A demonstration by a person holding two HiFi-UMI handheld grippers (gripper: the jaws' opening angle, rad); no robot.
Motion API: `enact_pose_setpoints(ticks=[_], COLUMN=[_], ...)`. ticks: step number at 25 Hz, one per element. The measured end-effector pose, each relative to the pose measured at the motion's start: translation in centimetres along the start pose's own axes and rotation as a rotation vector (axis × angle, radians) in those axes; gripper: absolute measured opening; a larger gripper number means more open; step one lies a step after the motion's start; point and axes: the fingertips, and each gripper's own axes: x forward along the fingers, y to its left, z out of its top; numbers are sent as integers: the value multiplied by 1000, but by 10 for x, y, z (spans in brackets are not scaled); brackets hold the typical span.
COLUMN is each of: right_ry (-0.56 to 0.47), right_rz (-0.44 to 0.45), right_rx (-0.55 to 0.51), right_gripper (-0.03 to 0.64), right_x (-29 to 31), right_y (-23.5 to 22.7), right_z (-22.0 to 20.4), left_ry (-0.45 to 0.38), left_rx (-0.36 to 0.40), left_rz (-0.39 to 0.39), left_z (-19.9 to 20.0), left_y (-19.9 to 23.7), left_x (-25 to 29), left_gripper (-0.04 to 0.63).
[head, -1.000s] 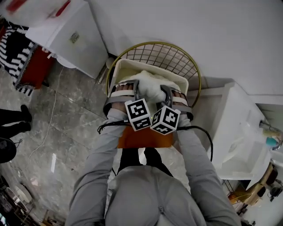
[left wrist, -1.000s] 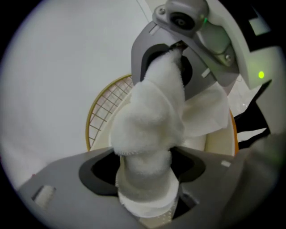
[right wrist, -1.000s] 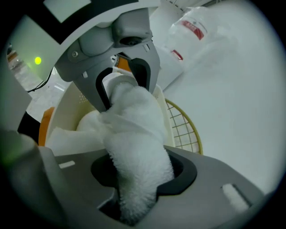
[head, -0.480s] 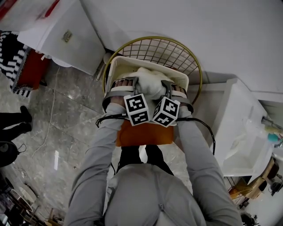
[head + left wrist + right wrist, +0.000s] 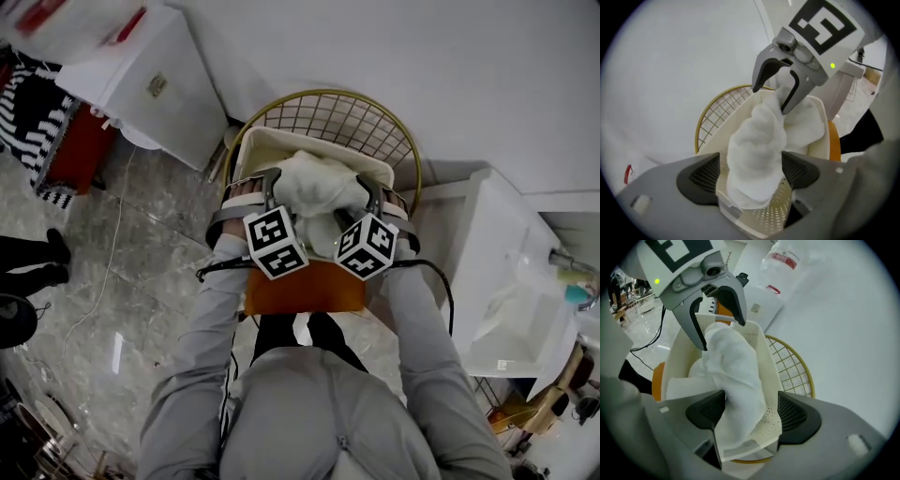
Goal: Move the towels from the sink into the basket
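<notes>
A white towel (image 5: 319, 187) lies bunched in the cream perforated basket (image 5: 281, 137), hanging partly over its near wall. My left gripper (image 5: 269, 183) is at the towel's left end and my right gripper (image 5: 374, 193) at its right end. In the left gripper view the towel (image 5: 754, 154) sits between the jaws of the left gripper (image 5: 750, 173), which have just been opening; its pads stand off the cloth. The right gripper (image 5: 751, 412) has also just been opening, and the towel (image 5: 736, 366) hangs loose between its pads.
The basket rests on an orange stool (image 5: 305, 289) in front of a gold wire frame (image 5: 342, 111). A white sink (image 5: 511, 281) stands at the right and a white cabinet (image 5: 155, 80) at the upper left. The floor is grey marble.
The two marker cubes, side by side before, have moved apart. Both sets of jaws have opened and let go of the towel, which now lies in the basket.
</notes>
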Motion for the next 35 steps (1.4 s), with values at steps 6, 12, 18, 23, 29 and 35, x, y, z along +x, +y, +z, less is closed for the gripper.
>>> enact_pose_setpoints(ticks=[6,12,18,23,29,35], right_ry=[-139,-312,-442,-531,-597,-658], right_rz=[-64,-129,-193,-271,-298,-300], right_rx=[165,372,497,612,703,716], right_gripper=[330,328,328,328,328,328], right_x=[-52,-114,-167,-207,-229,-244], right_y=[-15,-28,-40,-44,-45,-46], right_z=[14,24,22,5,-13,-13], left_ry=[-108,-236,-286,-342,-423,-547], left_rx=[-130,-291,-345,-479,-630,-726], left_rz=[111,230,326,409,476,502], left_z=[14,30,36,32,20,21], left_y=[11,12,8,9,10,10], left_x=[-50,-108,-152,-188,-218,-238], left_gripper=[442,442,442,442,440,440])
